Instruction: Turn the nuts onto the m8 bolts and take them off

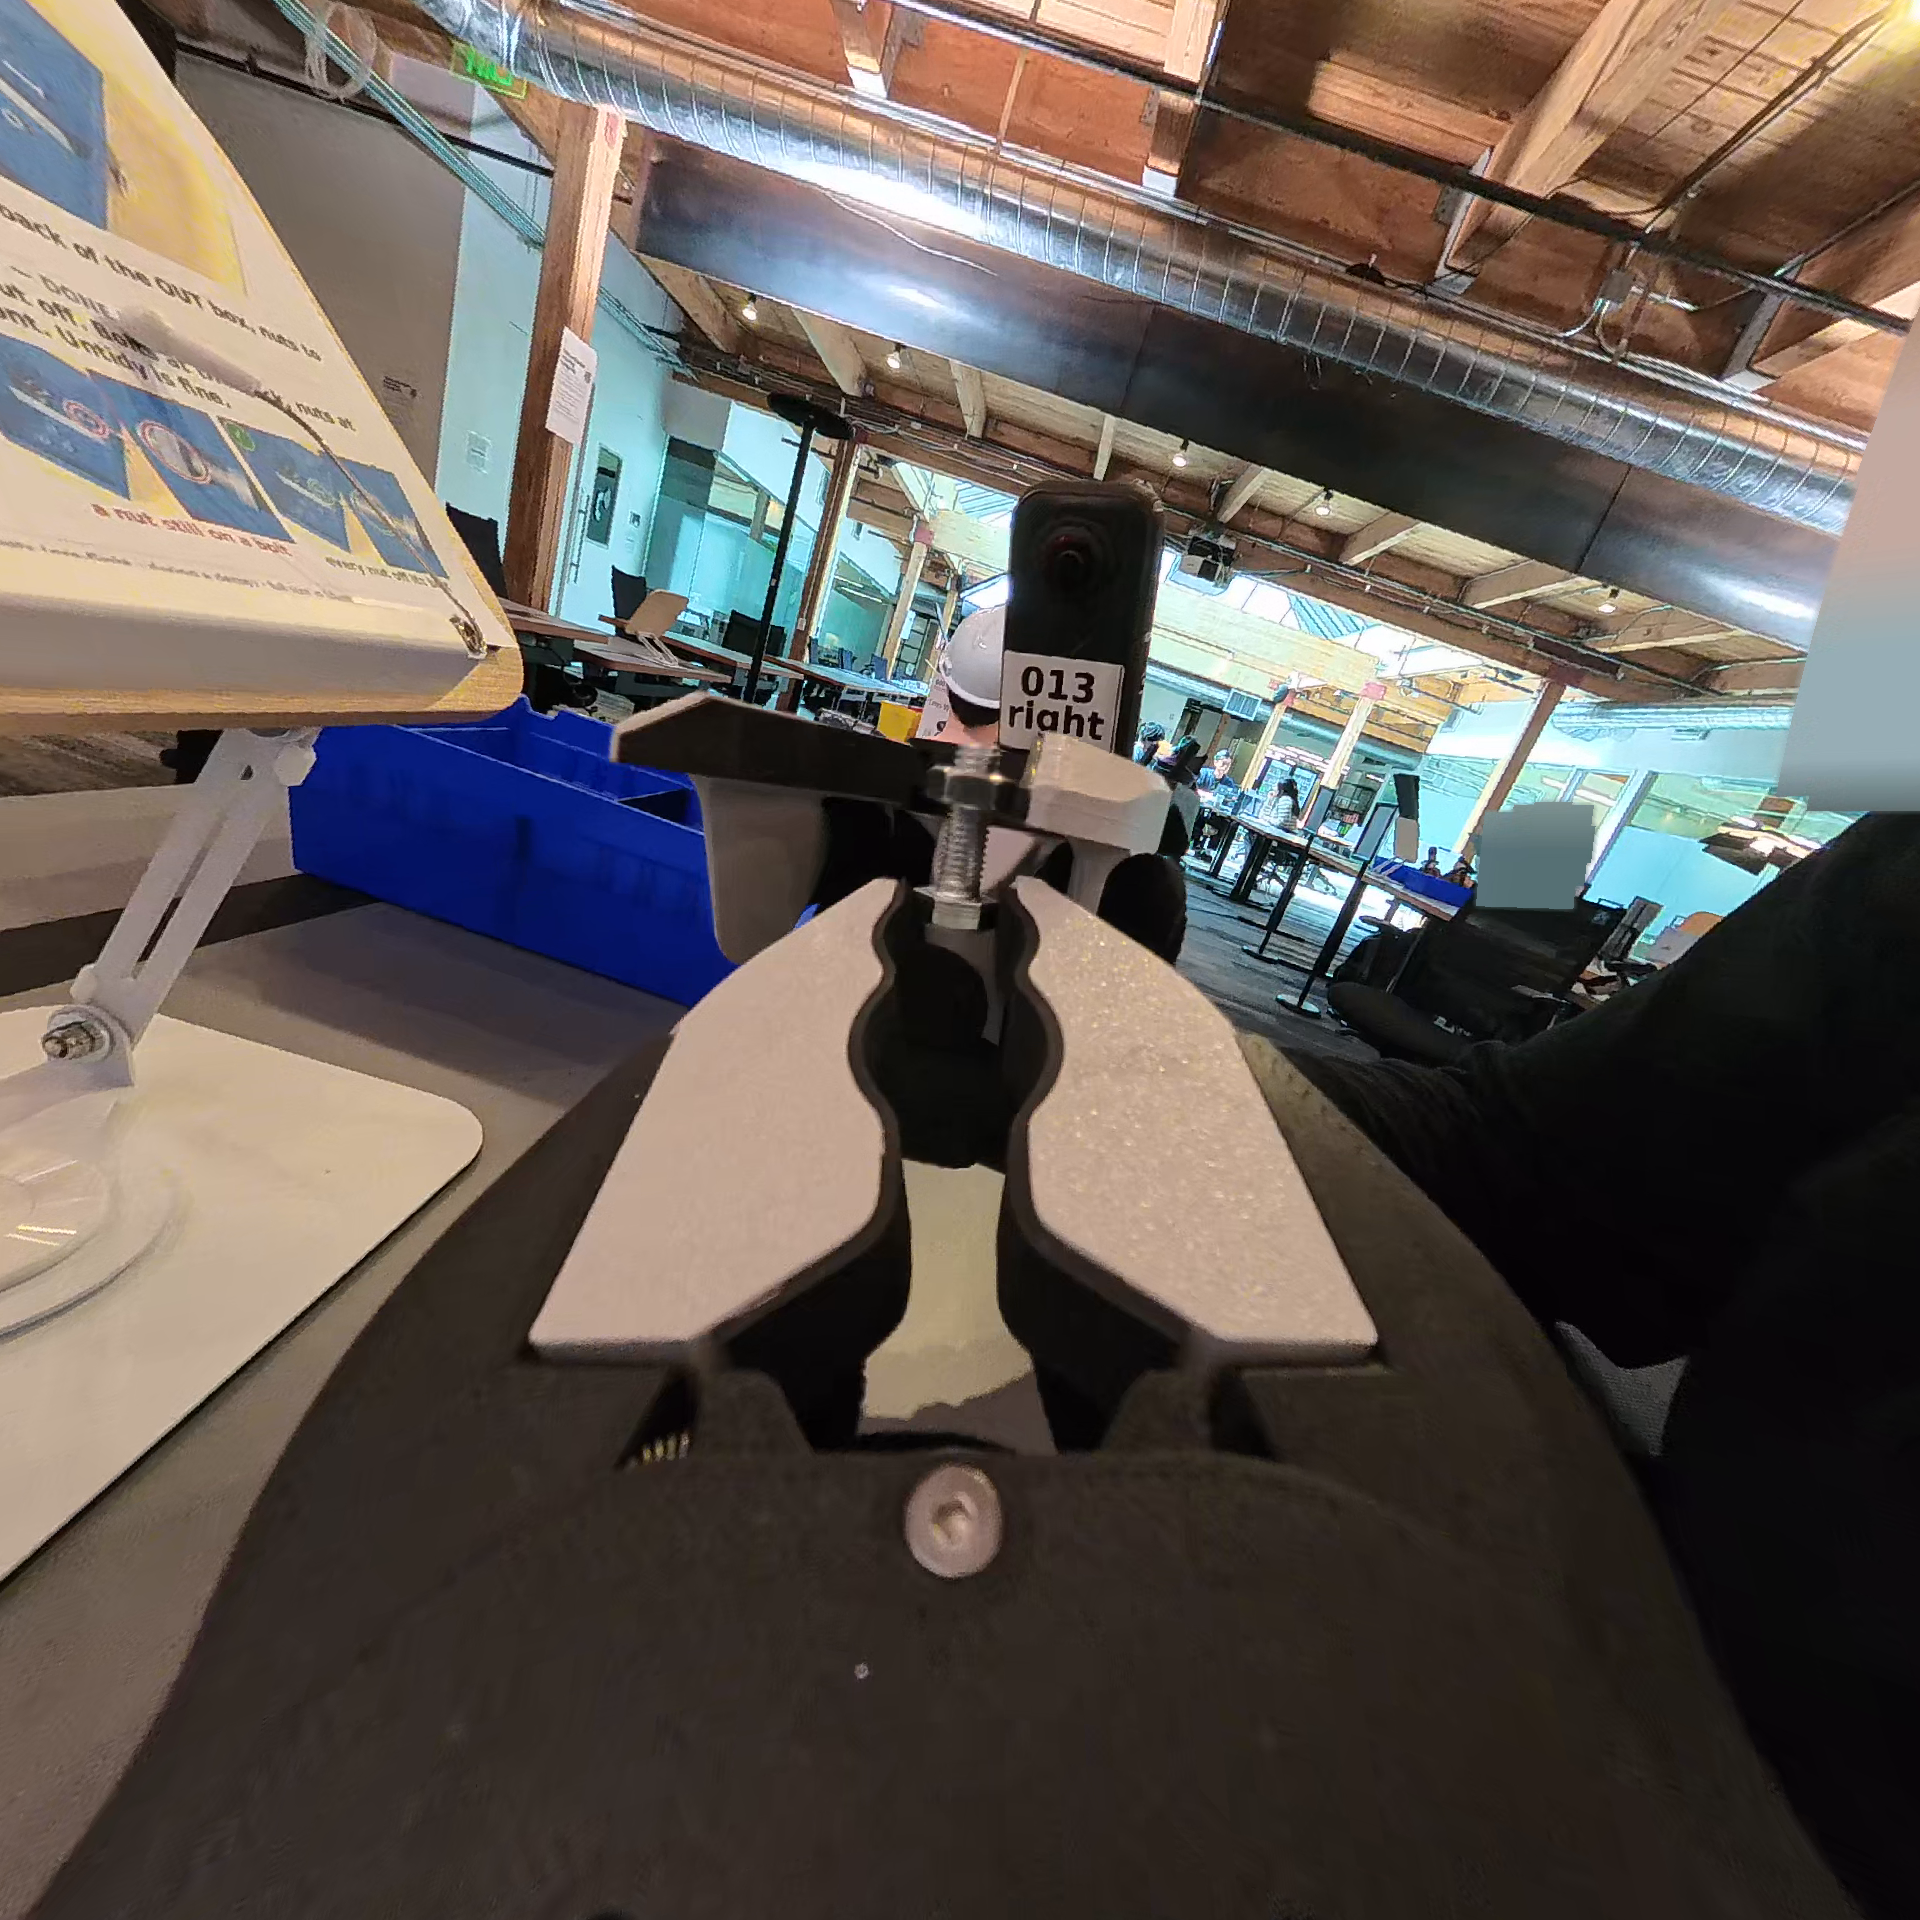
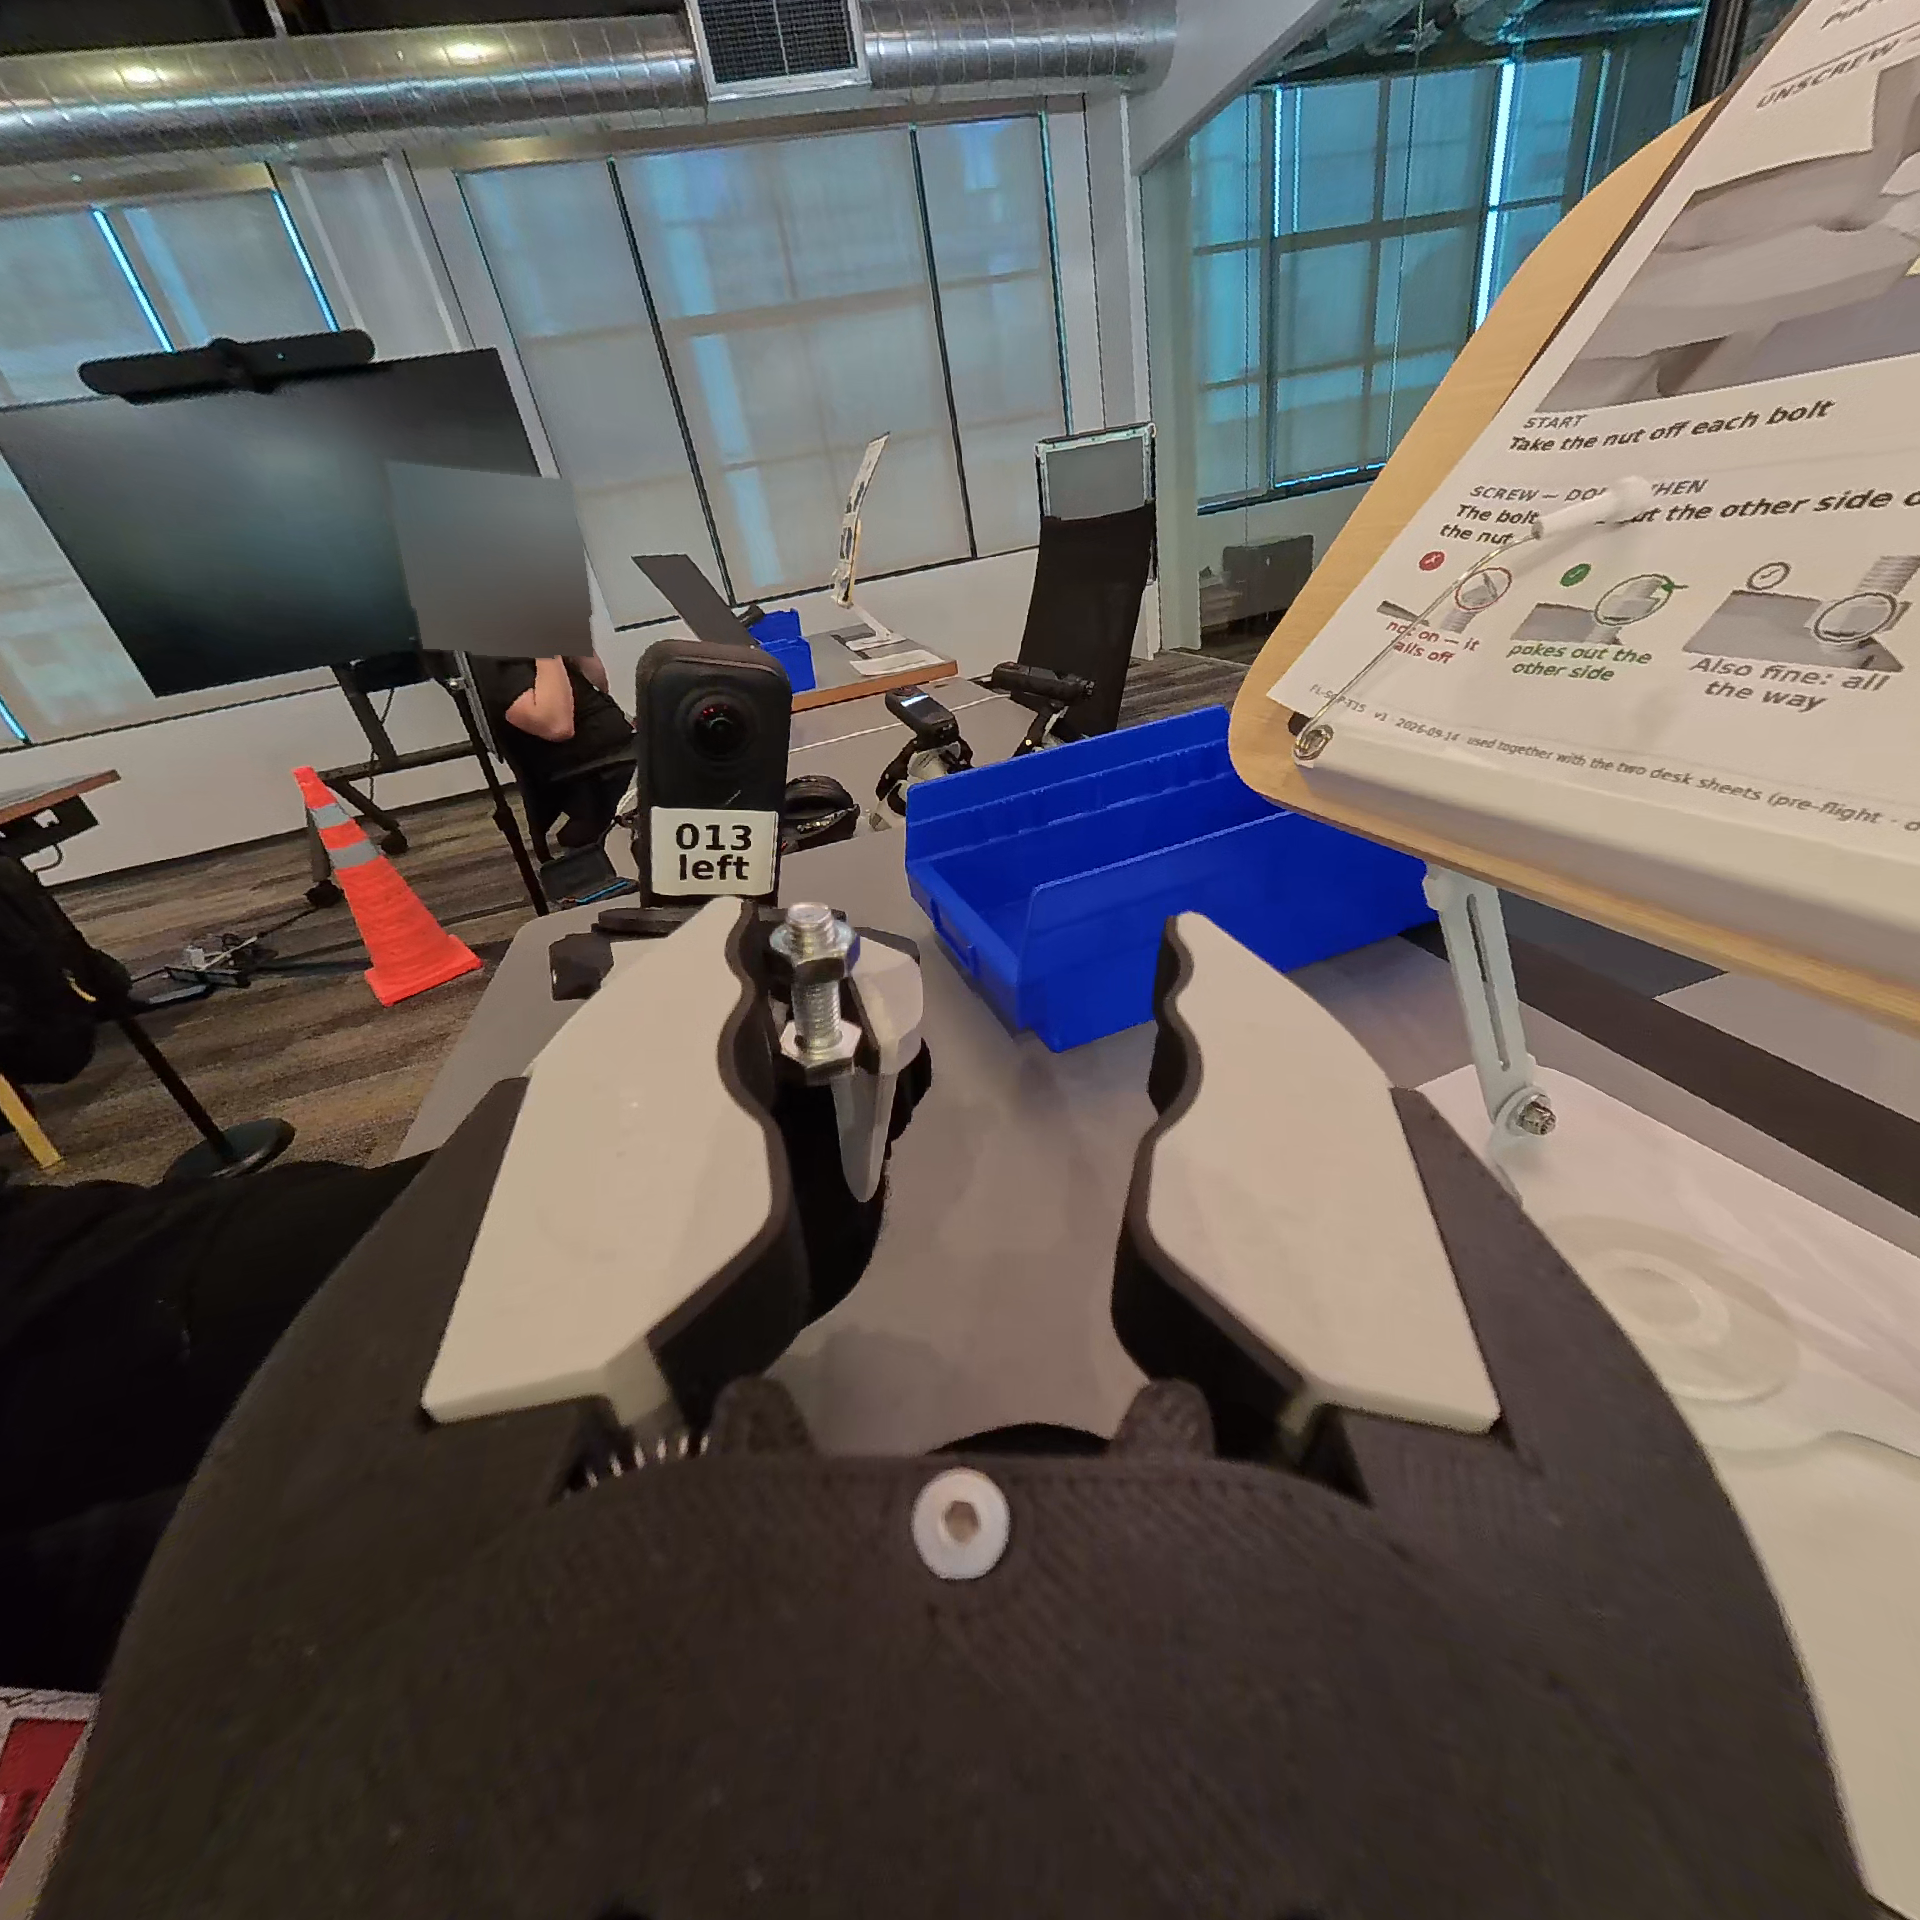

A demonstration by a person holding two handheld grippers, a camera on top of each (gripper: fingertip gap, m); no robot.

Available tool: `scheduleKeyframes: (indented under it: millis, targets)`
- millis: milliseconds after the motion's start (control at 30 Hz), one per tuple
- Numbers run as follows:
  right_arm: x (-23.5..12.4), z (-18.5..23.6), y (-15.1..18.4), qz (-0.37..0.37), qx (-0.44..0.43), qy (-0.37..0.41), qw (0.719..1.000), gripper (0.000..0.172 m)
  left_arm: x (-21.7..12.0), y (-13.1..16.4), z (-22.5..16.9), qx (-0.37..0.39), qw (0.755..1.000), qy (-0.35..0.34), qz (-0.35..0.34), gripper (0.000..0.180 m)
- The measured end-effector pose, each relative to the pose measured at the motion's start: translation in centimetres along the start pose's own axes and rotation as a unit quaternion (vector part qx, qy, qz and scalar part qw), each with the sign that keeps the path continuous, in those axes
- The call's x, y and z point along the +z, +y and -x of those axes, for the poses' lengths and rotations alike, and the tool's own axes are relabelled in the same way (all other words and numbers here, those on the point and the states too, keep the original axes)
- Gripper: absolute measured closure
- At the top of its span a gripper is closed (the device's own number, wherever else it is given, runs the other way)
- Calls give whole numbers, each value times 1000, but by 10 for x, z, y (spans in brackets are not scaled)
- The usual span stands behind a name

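Left wrist view had the left gripper [image 1: 958, 914] clamped on a silver threaded bolt's [image 1: 958, 852] hex head, upright, small steel nut [image 1: 964, 787] near its top. Right gripper [image 2: 961, 971] jaws were spread wide around that nut, not squeezing it.

Both tongs, left [image 1: 958, 914] and right [image 2: 961, 997]: pale grey fingers [image 1: 769, 1101] with wavy black-lined inner edges, on textured black bodies [image 1: 935, 1704]. One silver screw [image 1: 953, 1523] centred on each body. Each carries a black camera [image 2: 714, 727] with a white label. Black sleeve [image 1: 1683, 1143].

bolt [image 1: 958, 854] upright between left claw [image 1: 954, 914] tips, bin [image 1: 499, 821] behind
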State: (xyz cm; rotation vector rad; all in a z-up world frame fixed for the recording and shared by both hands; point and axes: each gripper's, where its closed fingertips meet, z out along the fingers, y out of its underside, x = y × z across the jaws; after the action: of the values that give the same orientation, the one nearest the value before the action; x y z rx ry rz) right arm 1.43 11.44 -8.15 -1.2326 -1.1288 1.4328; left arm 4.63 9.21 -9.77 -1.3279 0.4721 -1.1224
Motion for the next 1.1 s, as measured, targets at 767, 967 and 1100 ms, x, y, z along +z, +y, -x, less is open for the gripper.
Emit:
scheduleKeyframes:
  millis: [767, 967, 1100]
  targets:
    - [-7, 9, -19, -31, 15, -40, 999, 100, -1, -18, -12, -11, 998, 42, -54, 165]
    - [-13, -4, -20, -35, 21, -23, 999, 104, -6, -25, -15, -24, 995, 62, -77, 165]
    - [-34, -31, -13, -36, 53, 11, 998, 109, -11, -31, -15, -26, 993, 65, -92, 164]
